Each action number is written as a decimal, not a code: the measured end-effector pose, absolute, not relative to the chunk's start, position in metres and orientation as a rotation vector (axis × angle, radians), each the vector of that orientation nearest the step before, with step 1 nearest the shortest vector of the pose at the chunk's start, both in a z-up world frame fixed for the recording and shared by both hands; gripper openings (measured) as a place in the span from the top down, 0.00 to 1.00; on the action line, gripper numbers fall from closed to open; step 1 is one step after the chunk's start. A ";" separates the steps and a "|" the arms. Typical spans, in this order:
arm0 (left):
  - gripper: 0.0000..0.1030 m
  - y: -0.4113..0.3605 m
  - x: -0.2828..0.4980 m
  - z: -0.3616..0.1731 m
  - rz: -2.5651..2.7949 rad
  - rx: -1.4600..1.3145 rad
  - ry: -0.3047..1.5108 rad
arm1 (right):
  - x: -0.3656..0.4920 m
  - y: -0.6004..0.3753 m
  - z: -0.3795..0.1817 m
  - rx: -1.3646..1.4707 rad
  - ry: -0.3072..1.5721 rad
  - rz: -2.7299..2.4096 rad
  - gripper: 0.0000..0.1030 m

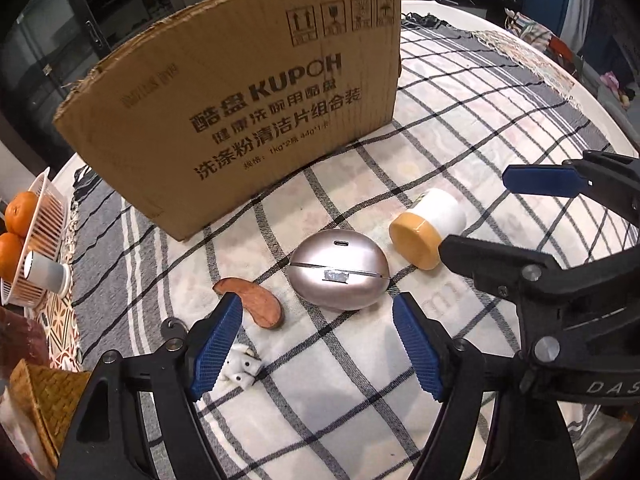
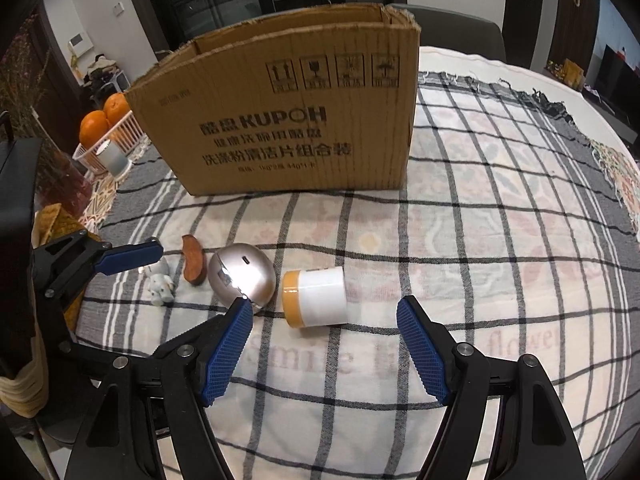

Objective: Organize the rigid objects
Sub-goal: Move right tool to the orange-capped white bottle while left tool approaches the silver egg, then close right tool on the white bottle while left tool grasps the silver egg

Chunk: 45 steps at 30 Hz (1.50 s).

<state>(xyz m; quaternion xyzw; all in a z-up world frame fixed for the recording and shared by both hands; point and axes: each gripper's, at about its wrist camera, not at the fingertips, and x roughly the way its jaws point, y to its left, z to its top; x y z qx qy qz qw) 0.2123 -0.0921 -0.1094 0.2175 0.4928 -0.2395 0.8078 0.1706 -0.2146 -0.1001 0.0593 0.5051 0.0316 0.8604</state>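
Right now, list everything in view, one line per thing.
box: 1, brown cardboard, open top, back of the cloth
egg case: 1, silver, centre front
jar: 1, white with yellow lid, on its side, right of the egg case
wood piece: 1, reddish brown, left of the egg case
figurine: 1, white, far left front
cloth: 1, checked grey and white, covering the table
basket: 1, white, left of the box
oranges: 2, orange, in the basket
cup: 1, white, by the basket
left gripper: blue fingers, open
right gripper: blue fingers, open

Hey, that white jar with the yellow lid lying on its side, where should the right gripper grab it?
Grip the white jar across its white body, coming from above with the open right gripper. It lies sideways, yellow lid pointing left, so the curved sides are exposed.
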 end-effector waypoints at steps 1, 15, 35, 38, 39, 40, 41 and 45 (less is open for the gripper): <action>0.25 -0.092 0.214 -0.111 -0.515 0.463 1.054 | 0.172 -0.214 -0.103 0.125 1.066 0.066 0.27; 0.24 -0.103 0.231 -0.132 -0.545 0.432 1.081 | 0.188 -0.216 -0.122 0.171 1.111 0.081 0.37; 0.37 -0.099 0.229 -0.140 -0.519 0.387 1.061 | 0.191 -0.221 -0.136 0.223 1.110 0.090 0.57; 0.37 -0.095 0.224 -0.136 -0.491 0.366 1.056 | 0.187 -0.225 -0.135 0.237 1.106 0.084 0.57; 0.37 -0.093 0.222 -0.134 -0.483 0.353 1.051 | 0.186 -0.226 -0.134 0.243 1.104 0.083 0.57; 0.37 -0.092 0.221 -0.133 -0.478 0.341 1.047 | 0.185 -0.228 -0.134 0.249 1.102 0.081 0.57; 0.37 -0.090 0.220 -0.131 -0.472 0.329 1.046 | 0.184 -0.229 -0.133 0.255 1.101 0.079 0.57; 0.37 -0.083 0.216 -0.128 -0.435 0.279 1.054 | 0.179 -0.234 -0.130 0.273 1.090 0.072 0.58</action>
